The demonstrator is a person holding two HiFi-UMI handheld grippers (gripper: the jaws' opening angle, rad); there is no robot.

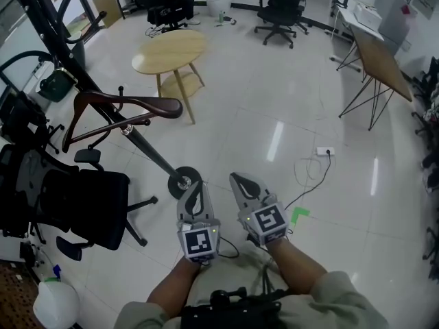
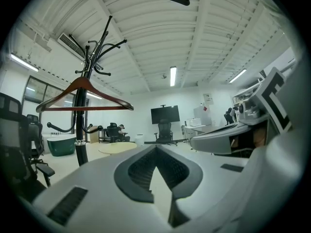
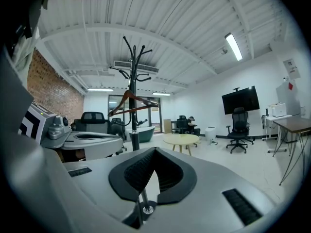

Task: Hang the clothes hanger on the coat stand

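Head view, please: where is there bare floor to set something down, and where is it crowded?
Bare tile lies between the round table and the desk, down to the power strip. The left is crowded: coat stand, hanger, black chair.

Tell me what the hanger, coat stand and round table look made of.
The hanger is likely wood: dark reddish-brown and glossy, with a highlight along its arm. The coat stand is probably metal: a thin black tube with a satin sheen. The table looks like light wood or veneer, with a matte, pale top and legs.
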